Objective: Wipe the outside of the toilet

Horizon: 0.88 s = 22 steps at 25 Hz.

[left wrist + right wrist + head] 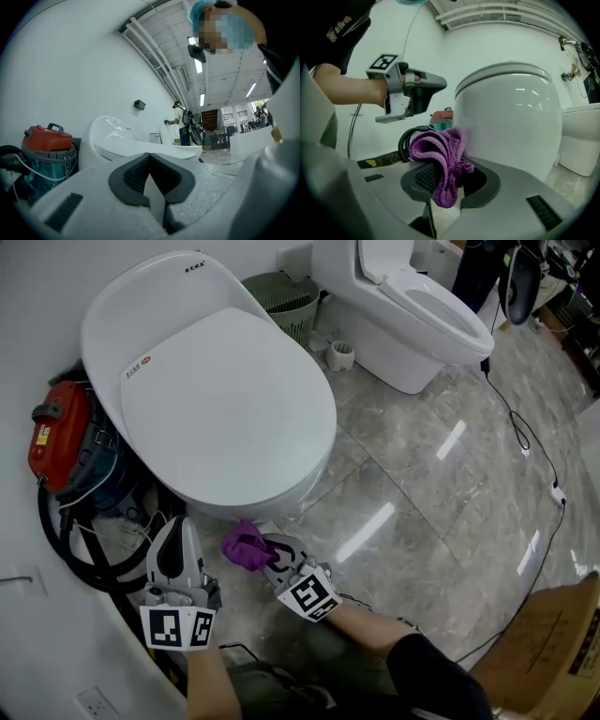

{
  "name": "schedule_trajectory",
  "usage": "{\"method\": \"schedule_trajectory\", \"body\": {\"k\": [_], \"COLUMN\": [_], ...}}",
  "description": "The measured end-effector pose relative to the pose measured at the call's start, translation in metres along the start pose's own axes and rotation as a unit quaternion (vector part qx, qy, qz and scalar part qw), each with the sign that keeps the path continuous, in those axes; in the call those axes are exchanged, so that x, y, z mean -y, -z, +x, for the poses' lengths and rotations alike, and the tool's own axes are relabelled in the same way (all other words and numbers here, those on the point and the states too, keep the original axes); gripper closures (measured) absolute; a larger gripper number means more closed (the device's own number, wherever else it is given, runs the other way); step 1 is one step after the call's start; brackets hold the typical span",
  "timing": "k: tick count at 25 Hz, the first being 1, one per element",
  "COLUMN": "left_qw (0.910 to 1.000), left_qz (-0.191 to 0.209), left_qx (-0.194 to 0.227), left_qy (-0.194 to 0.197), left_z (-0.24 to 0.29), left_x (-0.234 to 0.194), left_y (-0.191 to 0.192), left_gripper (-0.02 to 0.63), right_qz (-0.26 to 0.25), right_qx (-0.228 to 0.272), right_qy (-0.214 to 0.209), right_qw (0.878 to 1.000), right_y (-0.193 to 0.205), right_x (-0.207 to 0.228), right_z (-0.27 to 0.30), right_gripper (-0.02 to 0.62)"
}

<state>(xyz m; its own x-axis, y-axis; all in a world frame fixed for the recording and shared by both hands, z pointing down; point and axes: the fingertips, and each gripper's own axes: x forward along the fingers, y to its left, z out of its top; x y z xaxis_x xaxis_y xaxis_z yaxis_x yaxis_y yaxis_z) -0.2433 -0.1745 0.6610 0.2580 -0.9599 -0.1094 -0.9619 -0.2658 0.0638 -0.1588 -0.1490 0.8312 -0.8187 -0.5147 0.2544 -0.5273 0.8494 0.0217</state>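
Observation:
A white toilet (216,399) with its lid down fills the upper left of the head view. My right gripper (265,555) is shut on a purple cloth (244,547) low at the bowl's front base. In the right gripper view the purple cloth (443,161) bunches between the jaws and touches the side of the toilet bowl (511,126). My left gripper (178,563) hangs to the left of the cloth, shut with nothing between its jaws. The left gripper view shows its pads (136,176) pressed together, with the toilet (122,140) beyond.
A red vacuum cleaner (58,432) with a black hose (70,554) stands against the wall left of the toilet. A green basket (286,301), a paper roll (339,354) and a second toilet (412,310) lie farther back. A black cable (525,442) crosses the marble floor.

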Motion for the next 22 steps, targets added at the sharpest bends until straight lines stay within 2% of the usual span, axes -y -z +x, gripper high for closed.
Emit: {"method": "schedule_trajectory", "body": {"k": [3, 8, 12, 15, 19, 22], "left_qw": [1.0000, 1.0000, 0.9998, 0.9995, 0.9991, 0.9990], "left_qz": [0.007, 0.009, 0.017, 0.022, 0.028, 0.031], "left_qx": [0.000, 0.004, -0.006, -0.010, -0.014, -0.013], "left_qy": [-0.001, -0.002, 0.012, 0.020, 0.027, 0.029], "left_z": [-0.002, 0.000, 0.004, 0.008, 0.011, 0.012], "left_x": [0.003, 0.003, 0.013, 0.021, 0.030, 0.036], "left_y": [-0.002, -0.005, 0.001, 0.002, 0.004, 0.002], "left_gripper": [0.606, 0.606, 0.606, 0.606, 0.606, 0.606], "right_qz": [0.006, 0.032, 0.053, 0.080, 0.124, 0.140], "right_qx": [-0.009, -0.004, 0.004, 0.012, 0.029, 0.020], "right_qy": [0.016, 0.044, 0.096, 0.147, 0.214, 0.253], "right_qw": [1.000, 0.999, 0.994, 0.986, 0.969, 0.957], "right_y": [0.005, 0.007, 0.015, 0.023, 0.035, 0.046], "right_x": [0.015, 0.041, 0.078, 0.121, 0.187, 0.237], "right_z": [0.006, -0.016, -0.049, -0.070, -0.086, -0.084], "right_gripper": [0.491, 0.491, 0.491, 0.489, 0.491, 0.491]}}
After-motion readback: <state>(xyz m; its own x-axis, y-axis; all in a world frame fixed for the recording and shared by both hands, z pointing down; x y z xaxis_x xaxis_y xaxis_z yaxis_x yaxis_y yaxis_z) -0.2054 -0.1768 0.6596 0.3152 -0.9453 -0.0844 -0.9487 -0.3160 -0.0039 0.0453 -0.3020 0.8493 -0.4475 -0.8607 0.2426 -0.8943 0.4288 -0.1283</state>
